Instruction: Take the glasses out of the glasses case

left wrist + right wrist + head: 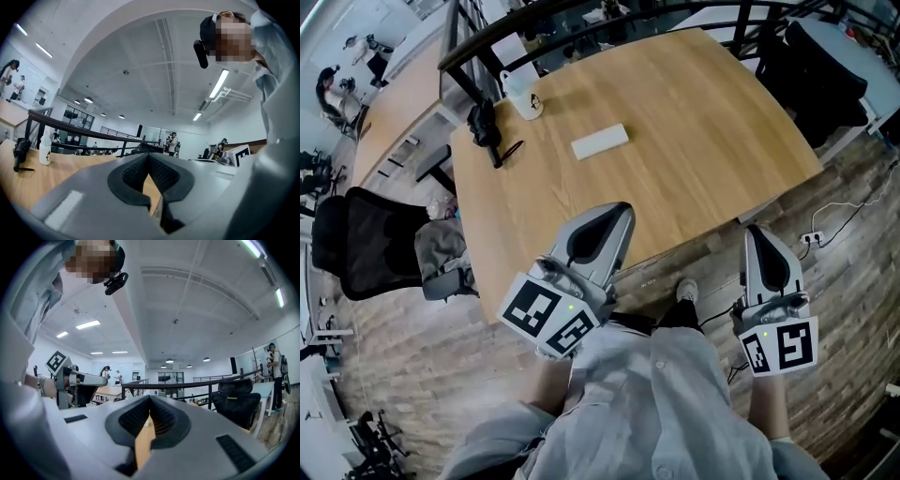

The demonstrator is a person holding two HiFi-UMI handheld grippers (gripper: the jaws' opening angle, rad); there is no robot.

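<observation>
"Where were the claws?"

"Both were on the near side of the glasses case [600,142], well apart from it. The left claw [616,212] pointed toward the case, and in the head view its tip overlapped the near edge of the worktop [694,122]. Its own view showed the two dark ribbed pads meeting at the tip with nothing between them. Only wood showed through the gap lower down."

"And the other?"

"The right claw [757,231] sat near and to the right of the case, off the worktop's corner and over the plank floor [853,281]. It was pressed together too, and empty."

"Was there any writing?"

"Nearest were the black-and-white squares on the left marker cube [548,317] and the right marker cube [780,345]. They were patterns, not letters."

"What about the case itself?"

"It was a flat white oblong lying alone on the wood, a little slanted, and it looked closed. Any print on it was too small to tell, and what it held could not be seen."

"And past it?"

"Left of the case, by the worktop's left edge, was a black device [487,129] with a thin piece lying beside it. Beyond the case and to the left stood a white container [522,94] with a dark mark on its side, too small to read. Farther than the case, a dark railing [544,19] ran along the worktop's far edge. Well left of the case, down on the floor, was a black mesh chair [361,244]."
</observation>
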